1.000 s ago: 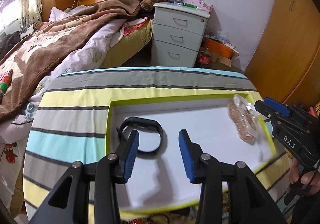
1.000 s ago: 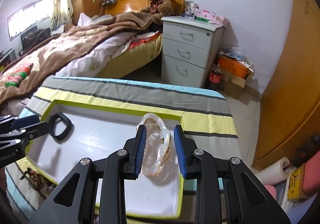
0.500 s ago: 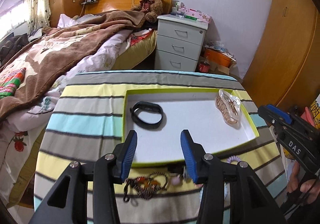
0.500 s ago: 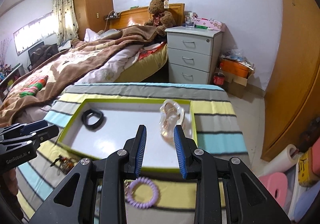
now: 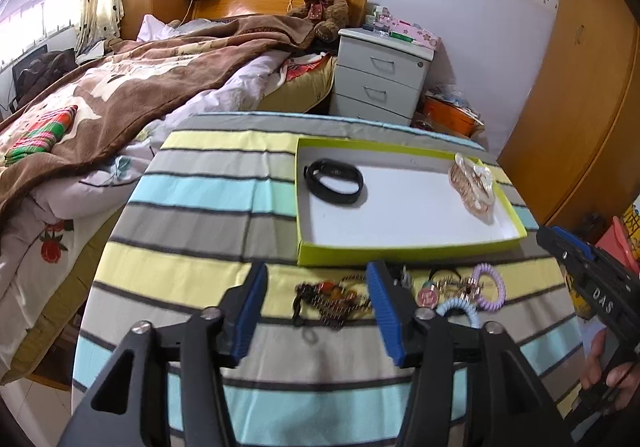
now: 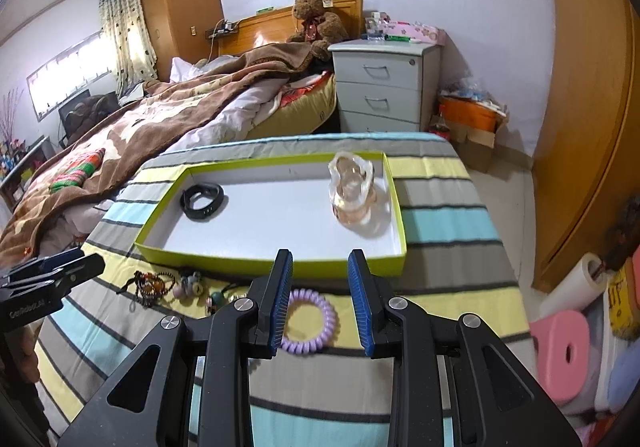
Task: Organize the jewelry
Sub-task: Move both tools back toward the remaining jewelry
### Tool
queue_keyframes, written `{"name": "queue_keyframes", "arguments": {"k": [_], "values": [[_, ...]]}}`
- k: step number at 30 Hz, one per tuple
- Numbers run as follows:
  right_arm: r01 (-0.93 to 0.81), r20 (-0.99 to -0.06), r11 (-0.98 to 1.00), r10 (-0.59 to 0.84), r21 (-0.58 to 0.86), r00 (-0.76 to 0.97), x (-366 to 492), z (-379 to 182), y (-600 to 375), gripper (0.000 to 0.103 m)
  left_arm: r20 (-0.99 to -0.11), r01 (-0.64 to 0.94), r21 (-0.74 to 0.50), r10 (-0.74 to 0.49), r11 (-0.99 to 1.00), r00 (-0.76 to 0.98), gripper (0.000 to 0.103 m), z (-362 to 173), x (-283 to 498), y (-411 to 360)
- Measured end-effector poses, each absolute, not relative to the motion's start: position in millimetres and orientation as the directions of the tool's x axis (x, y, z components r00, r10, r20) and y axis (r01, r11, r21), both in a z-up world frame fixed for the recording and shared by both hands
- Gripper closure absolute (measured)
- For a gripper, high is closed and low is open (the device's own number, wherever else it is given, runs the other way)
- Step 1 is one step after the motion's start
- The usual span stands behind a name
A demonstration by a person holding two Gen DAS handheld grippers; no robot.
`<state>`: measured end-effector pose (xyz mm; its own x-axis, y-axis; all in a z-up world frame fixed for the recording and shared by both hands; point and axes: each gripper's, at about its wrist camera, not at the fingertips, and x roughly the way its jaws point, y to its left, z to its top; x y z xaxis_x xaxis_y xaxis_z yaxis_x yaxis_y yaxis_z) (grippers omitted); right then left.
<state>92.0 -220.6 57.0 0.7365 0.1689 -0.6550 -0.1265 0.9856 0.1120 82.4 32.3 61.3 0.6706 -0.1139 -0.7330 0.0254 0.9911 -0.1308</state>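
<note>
Inside the shallow green-rimmed tray [image 6: 394, 203] lie two pieces: a black wristband [image 6: 202, 201] toward its left end and a clear pouch of gold-toned bangles [image 6: 352, 193] toward its right end, well apart from each other on the white floor of the tray. Just in front of the tray's near wall, loose jewelry is strewn on the striped cloth of the table [image 5: 192, 223]: a dark beaded chain tangle [image 5: 330, 301], a cluster of small charms [image 5: 440, 287], a pale blue coil band [image 5: 458, 311] and a lilac coil band [image 6: 310, 321] beside it. The left hand-held gripper [image 5: 316, 313] hovers above the beaded tangle with its blue pads spread wide and nothing between them. The right hand-held gripper [image 6: 320, 297] hangs over the lilac coil, its pads also parted and not touching the coil. Beyond the table stands a bed [image 6: 168, 115] with a brown blanket, a teddy bear [image 6: 318, 21] at its headboard, and a grey nightstand [image 6: 386, 81] beside it. Wooden wardrobe doors [image 6: 580, 107] fill the right side of the room.
</note>
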Motion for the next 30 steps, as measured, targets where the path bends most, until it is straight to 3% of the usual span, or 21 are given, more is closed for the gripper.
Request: {"name": "queue_keyframes", "arguments": {"k": [4, 6, 13, 23, 30], "values": [[-0.113, -0.673, 0.986, 0.166, 0.122, 0.721, 83.7, 45.1, -224.4, 0.069, -0.726, 0.044, -0.177, -0.160, 0.983, 0.669, 0.044, 54.0, 69.8, 40.8], [-0.121, -0.677, 0.983, 0.182, 0.137, 0.713, 80.4, 39.6, -225.1, 0.058, -0.731, 0.046, -0.213, -0.191, 0.976, 0.655, 0.044, 49.3, 66.2, 45.4], [-0.150, -0.709, 0.981, 0.195, 0.126, 0.678, 74.4, 21.5, -219.7, 0.058, -0.745, 0.055, -0.241, -0.221, 0.969, 0.630, 0.042, 34.6, 53.7, 58.4], [-0.100, -0.764, 0.991, 0.136, 0.094, 0.631, 96.0, 3.3, -222.9, 0.058, -0.756, 0.025, -0.286, -0.242, 0.958, 0.608, 0.027, 19.4, 50.2, 83.9], [-0.114, -0.782, 0.992, 0.120, 0.063, 0.612, 106.8, -2.8, -214.4, 0.058, -0.757, 0.009, -0.313, -0.255, 0.950, 0.602, 0.027, 13.7, 49.5, 91.5]]}}
